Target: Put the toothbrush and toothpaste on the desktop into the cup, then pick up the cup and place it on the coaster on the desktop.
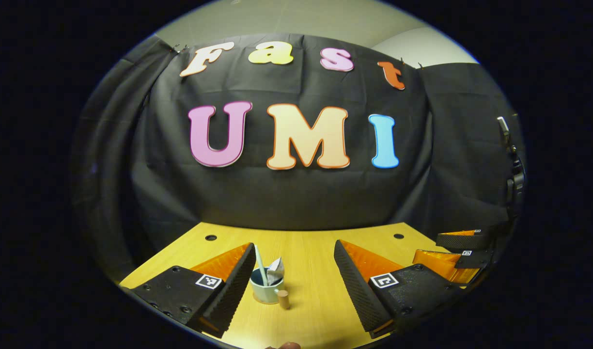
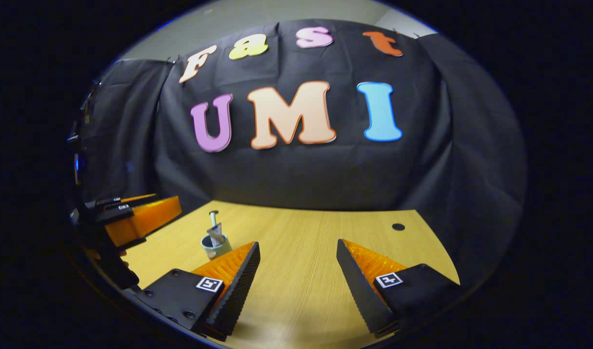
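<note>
Status from my end: cup [image 1: 266, 291] is standing upright on the desk [image 1: 316, 271], toothbrush [image 1: 260, 264] and toothpaste [image 1: 275, 270] both sticking out of it. So I'd call the loading half done.

Left gripper [image 1: 294, 286]: jaws wide apart, nothing between them. The cup sits just inside its left finger, low in the left gripper view, close to the pad but I can't say it touches. Cup handle [image 1: 283, 299] has a wooden grip and points toward the camera.

Right gripper [image 2: 296, 286]: jaws also apart, empty, bare desk between them. In the right gripper view the cup [image 2: 215, 247] is off to the left, beyond its left finger, with the toothbrush [image 2: 212, 220] and toothpaste [image 2: 217, 233] standing up out of it. The left gripper [image 2: 132, 215] shows at the far left edge there.

The right gripper [image 1: 463, 247] appears at the right edge of the left gripper view, well apart from the cup.

Coaster: I can't pick it out on the desk in either view. A small rounded brown thing [image 1: 289, 345] pokes in at the very bottom of the left gripper view; can't tell what it is.

Left to do, as I judge it: grab the cup, lift, set it on the coaster. Left gripper looks better placed for the grab. Watch the tall toothbrush, it could tip things if the cup tilts.
</note>
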`<state>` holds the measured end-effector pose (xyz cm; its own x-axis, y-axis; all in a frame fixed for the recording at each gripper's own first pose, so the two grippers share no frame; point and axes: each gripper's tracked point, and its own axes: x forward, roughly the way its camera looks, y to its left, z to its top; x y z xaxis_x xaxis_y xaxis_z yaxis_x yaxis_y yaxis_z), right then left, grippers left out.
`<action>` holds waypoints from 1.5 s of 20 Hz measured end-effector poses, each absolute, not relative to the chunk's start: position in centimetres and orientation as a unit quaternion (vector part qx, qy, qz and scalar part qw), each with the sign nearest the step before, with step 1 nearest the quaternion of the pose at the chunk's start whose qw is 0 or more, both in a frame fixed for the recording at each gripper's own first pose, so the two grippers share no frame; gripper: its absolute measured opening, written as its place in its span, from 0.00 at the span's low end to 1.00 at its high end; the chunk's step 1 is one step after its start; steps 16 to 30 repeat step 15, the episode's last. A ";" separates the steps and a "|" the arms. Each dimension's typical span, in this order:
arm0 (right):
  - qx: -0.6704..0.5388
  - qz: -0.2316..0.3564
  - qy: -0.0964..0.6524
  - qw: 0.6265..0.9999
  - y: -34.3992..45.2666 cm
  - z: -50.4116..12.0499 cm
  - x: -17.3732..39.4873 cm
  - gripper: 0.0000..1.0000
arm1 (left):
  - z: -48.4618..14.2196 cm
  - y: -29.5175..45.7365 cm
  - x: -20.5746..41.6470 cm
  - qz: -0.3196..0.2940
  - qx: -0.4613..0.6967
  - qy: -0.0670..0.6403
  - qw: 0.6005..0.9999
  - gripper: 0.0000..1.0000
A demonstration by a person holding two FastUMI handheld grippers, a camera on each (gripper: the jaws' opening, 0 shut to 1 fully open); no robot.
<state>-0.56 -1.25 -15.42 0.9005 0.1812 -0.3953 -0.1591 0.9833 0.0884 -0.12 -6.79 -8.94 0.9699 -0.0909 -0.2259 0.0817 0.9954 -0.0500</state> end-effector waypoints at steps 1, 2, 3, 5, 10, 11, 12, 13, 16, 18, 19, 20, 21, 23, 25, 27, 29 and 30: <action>0.031 0.078 0.198 0.977 -2.0 -14.9 -0.6 0.98 | -8.1 -7.3 -0.4 -0.041 -0.020 0.104 0.994 0.95; 0.043 0.072 0.192 0.978 -2.5 -14.3 -0.9 0.98 | -7.3 -8.2 -0.6 -0.046 -0.021 0.093 0.994 0.95; 0.052 0.067 0.183 0.979 -3.0 -13.5 -0.9 0.98 | -6.6 -8.7 -0.7 -0.053 -0.020 0.084 0.995 0.96; 0.051 0.046 0.158 0.985 -4.0 -11.9 -0.3 0.98 | -5.7 -8.8 -0.9 -0.060 -0.014 0.073 0.995 0.96; 0.055 0.017 0.138 0.989 -4.3 -10.0 -0.5 0.98 | -4.9 -7.7 -1.1 -0.070 -0.025 0.072 0.995 0.97; 0.058 0.019 0.136 0.989 -3.7 -9.9 -0.6 0.98 | -4.8 -7.6 -1.1 -0.073 -0.026 0.070 0.995 1.00; 0.059 0.019 0.135 0.989 -3.5 -9.7 -0.8 0.98 | -4.7 -7.3 -1.0 -0.074 -0.025 0.068 0.995 0.97; 0.055 0.015 0.133 0.989 -3.4 -9.6 -0.8 0.98 | -4.8 -6.9 -1.0 -0.073 -0.025 0.069 0.995 0.99; 0.053 0.015 0.135 0.989 -2.9 -9.6 -1.1 0.98 | -4.8 -6.5 -1.0 -0.075 -0.030 0.069 0.994 0.96; 0.053 0.015 0.135 0.989 -2.9 -9.6 -1.1 0.98 | -4.8 -6.5 -1.0 -0.075 -0.030 0.069 0.994 0.96; 0.053 0.015 0.135 0.989 -2.9 -9.6 -1.1 0.98 | -4.8 -6.5 -1.0 -0.075 -0.030 0.069 0.994 0.96; 0.053 0.015 0.135 0.989 -2.9 -9.6 -1.1 0.98 | -4.8 -6.5 -1.0 -0.075 -0.030 0.069 0.994 0.96; 0.053 0.015 0.135 0.989 -2.9 -9.6 -1.1 0.98 | -4.8 -6.5 -1.0 -0.075 -0.030 0.069 0.994 0.96; 0.053 0.015 0.135 0.989 -2.9 -9.6 -1.1 0.98 | -4.8 -6.5 -1.0 -0.075 -0.030 0.069 0.994 0.96; 0.053 0.015 0.135 0.989 -2.9 -9.6 -1.1 0.98 | -4.8 -6.5 -1.0 -0.075 -0.030 0.069 0.994 0.96; 0.053 0.015 0.135 0.989 -2.9 -9.6 -1.1 0.98 | -4.8 -6.5 -1.0 -0.075 -0.030 0.069 0.994 0.96; 0.053 0.015 0.135 0.989 -2.9 -9.6 -1.1 0.98 | -4.8 -6.5 -1.0 -0.075 -0.030 0.069 0.994 0.96; 0.053 0.015 0.135 0.989 -2.9 -9.6 -1.1 0.98 | -4.8 -6.5 -1.0 -0.075 -0.030 0.069 0.994 0.96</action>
